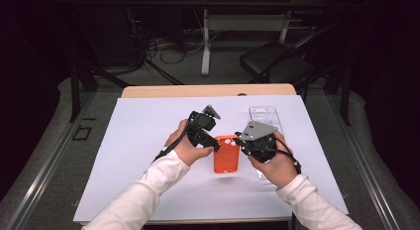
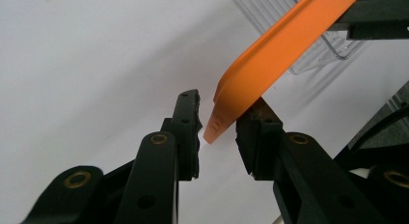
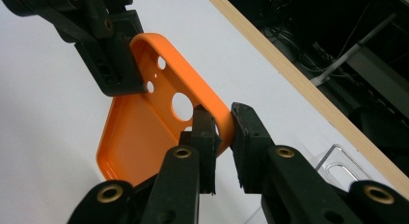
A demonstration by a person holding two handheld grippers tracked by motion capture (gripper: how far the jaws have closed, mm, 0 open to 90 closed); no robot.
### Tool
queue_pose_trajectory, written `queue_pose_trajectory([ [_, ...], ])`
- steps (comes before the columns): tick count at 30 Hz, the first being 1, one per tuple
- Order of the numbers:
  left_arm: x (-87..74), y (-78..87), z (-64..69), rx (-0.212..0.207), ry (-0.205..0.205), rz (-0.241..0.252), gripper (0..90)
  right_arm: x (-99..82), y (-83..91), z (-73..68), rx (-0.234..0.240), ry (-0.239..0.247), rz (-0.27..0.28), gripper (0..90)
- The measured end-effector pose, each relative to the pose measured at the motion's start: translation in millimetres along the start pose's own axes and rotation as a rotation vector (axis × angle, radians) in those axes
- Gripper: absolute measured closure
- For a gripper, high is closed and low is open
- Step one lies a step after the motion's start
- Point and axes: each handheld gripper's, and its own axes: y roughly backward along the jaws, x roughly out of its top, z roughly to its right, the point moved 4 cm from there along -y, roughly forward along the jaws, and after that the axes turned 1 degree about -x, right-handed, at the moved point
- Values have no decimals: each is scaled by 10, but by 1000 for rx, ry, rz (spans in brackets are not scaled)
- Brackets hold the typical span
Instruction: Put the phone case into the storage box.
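Above the white sheet (image 1: 148,155) on the table (image 1: 208,90), held off the surface: orange phone case (image 1: 226,154), between the 2 grippers. Right gripper (image 3: 223,130): jaws clamped on the case's rim, just beside the large round hole. Left gripper (image 2: 218,132): jaws apart, the case's corner between them, resting against 1 pad, clear of the other; contact on that pad hard to judge, possibly only a light touch. Seen from above, left gripper (image 1: 210,140) at the case's left upper edge, right gripper (image 1: 245,143) at its right edge, both in the person's hands. Behind the right hand: clear plastic tray (image 1: 265,116), flat on the sheet.
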Motion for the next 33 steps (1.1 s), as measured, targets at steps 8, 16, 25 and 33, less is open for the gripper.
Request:
queue_pose_trajectory([
  [8, -21, 23, -10, -8, -27, 24, 659, -5, 24, 48, 17, 10, 48, 809],
  [16, -40, 24, -8, -1, -71, 39, 650, -9, 39, 86, 32, 17, 65, 808],
  [25, -60, 52, -39, 10, -88, 79, 598, -10, 73, 135, 30, 22, 84, 808],
  [33, -81, 67, -47, -19, -115, 126, 465, -3, 98, 174, 33, 25, 94, 808],
])
